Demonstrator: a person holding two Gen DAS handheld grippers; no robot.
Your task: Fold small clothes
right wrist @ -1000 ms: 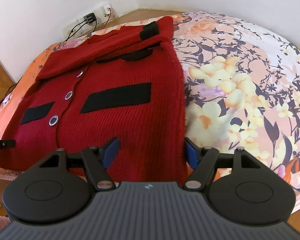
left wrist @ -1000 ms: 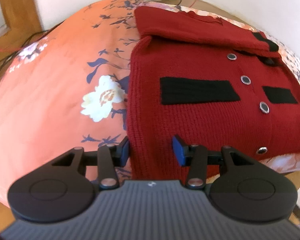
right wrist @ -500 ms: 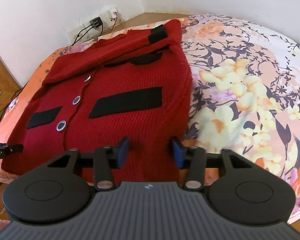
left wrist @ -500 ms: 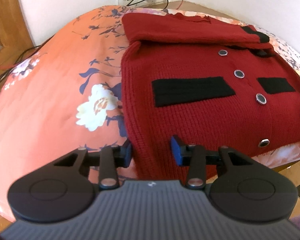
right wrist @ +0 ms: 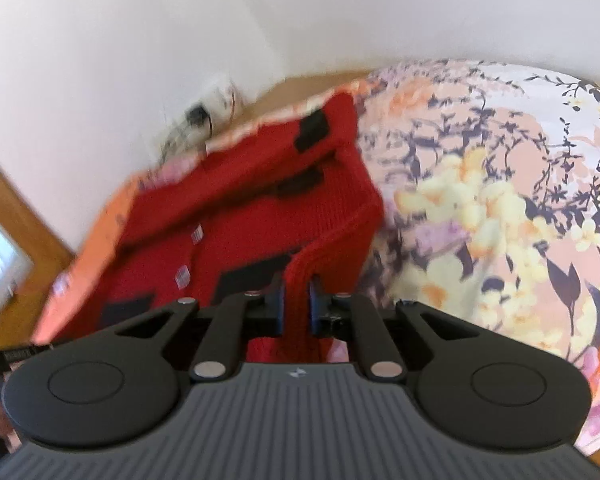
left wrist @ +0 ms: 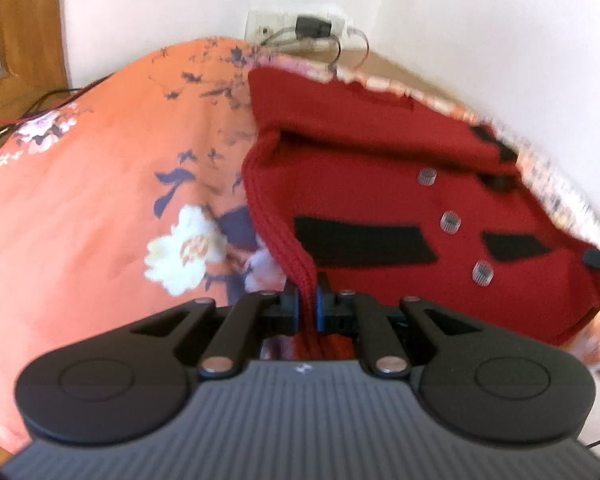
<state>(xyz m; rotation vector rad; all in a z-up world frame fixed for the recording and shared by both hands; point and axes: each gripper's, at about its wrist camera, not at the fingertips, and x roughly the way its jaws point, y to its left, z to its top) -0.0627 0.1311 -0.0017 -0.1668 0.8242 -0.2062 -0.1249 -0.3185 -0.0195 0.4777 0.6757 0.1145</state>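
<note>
Cardigan (left wrist: 380, 200) lying ahead of both tools, spreading from lower centre toward the upper right of the left wrist frame and toward the upper left of the right wrist frame, red knit with black pocket bands and a row of pale buttons (left wrist: 450, 221), resting on a floral cloth (left wrist: 100, 200) that seems to be covering a worktop or bed; cannot tell which. Left hand-held gripper (left wrist: 308, 306) pinching the ribbed hem corner at the garment's one near side, fingers clenched on a raised ridge of knit at lower centre of its frame. Right hand-held gripper (right wrist: 297, 304) clamping the opposite near corner in the same way, the fold of red wool standing up between its blue pads (right wrist: 314, 304). Long axis of the garment running away from both tools, from the gripped hem toward the collar and the sleeve folded across the top, near the wall socket (left wrist: 300, 28) in the upper middle. Each tool sitting equally near its own corner, so likely carrying the hem forward over the body toward the collar end. Lying clear along that path, with only the sleeve cuff (right wrist: 314, 130) and buttons underneath. Blurring heavily in both frames, so finer creases staying unreadable. Risking uneven edges if one corner travels ahead of the other.
</note>
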